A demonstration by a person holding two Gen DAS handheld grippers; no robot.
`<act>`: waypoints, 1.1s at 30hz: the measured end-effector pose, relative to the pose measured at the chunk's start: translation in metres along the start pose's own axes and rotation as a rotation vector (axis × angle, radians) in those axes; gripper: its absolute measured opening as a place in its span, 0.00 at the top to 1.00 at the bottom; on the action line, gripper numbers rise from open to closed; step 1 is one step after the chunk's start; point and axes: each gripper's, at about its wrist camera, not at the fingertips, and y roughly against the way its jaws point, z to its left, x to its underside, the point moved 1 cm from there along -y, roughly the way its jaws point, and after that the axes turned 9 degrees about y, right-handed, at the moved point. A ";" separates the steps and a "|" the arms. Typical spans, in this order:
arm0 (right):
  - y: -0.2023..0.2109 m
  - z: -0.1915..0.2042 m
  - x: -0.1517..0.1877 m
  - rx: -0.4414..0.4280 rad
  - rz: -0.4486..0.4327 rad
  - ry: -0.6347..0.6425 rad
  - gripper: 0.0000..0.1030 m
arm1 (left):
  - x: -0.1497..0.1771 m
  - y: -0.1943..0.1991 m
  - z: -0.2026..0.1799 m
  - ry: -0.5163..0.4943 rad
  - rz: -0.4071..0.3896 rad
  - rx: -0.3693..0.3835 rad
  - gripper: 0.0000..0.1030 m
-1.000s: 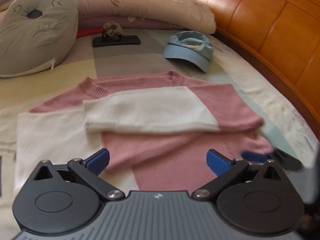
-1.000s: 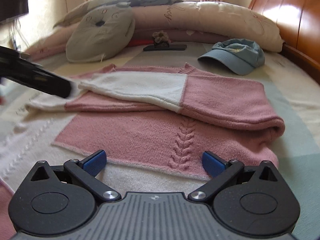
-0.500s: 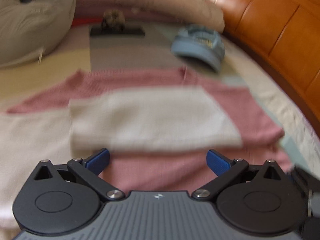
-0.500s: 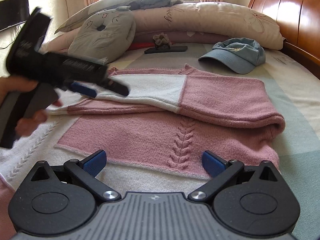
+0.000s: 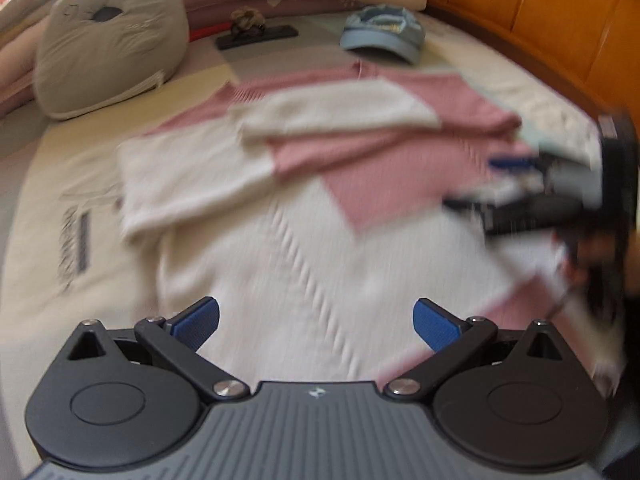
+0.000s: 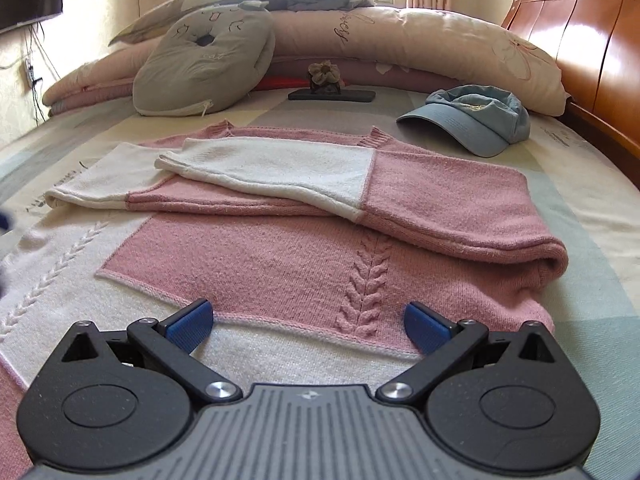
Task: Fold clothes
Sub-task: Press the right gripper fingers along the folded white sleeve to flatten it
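The right gripper (image 6: 308, 326) hangs low over the near hem with its blue pads spread wide and nothing between them. The left gripper (image 5: 316, 324) is just as wide apart and empty, over the white part of the same garment; its view is blurred.

Under both lies the sweater (image 6: 280, 256), a pink and white knit spread flat on the bed (image 6: 592, 320), its sleeves folded across the chest and a raised cable running down the front. I'd judge it soft and floppy, fairly thick, with enough grip in the yarn not to slip; it should sag and stretch if lifted by one point, so the hem corners or the doubled edge on the right look the best places to pinch.

Beyond it a blue cap (image 6: 472, 118) and a grey cushion (image 6: 204, 68) with a cat face and the small word "cat". The long pillow (image 6: 420, 40) behind carries cursive lettering I can't make out.
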 end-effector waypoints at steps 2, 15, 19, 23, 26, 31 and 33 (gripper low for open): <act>0.003 0.004 -0.005 0.004 0.027 0.009 0.00 | 0.020 0.007 -0.002 -0.041 -0.011 -0.033 0.01; -0.018 0.061 -0.102 0.165 0.020 0.618 0.00 | 0.046 0.021 -0.006 -0.074 -0.185 -0.048 0.01; -0.060 0.072 -0.107 0.257 0.110 0.785 0.01 | 0.046 0.022 0.000 -0.061 -0.211 -0.052 0.01; -0.079 0.080 -0.104 0.274 0.142 0.853 0.01 | 0.047 0.022 0.006 -0.048 -0.237 -0.055 0.01; -0.089 0.090 -0.109 0.287 0.124 0.880 0.01 | 0.046 0.023 0.007 -0.040 -0.250 -0.036 0.01; -0.109 0.106 -0.113 0.331 0.087 0.933 0.01 | 0.046 0.025 0.007 -0.043 -0.267 -0.035 0.01; -0.107 0.106 -0.110 0.340 0.073 0.948 0.01 | 0.048 0.027 0.010 -0.043 -0.267 -0.039 0.01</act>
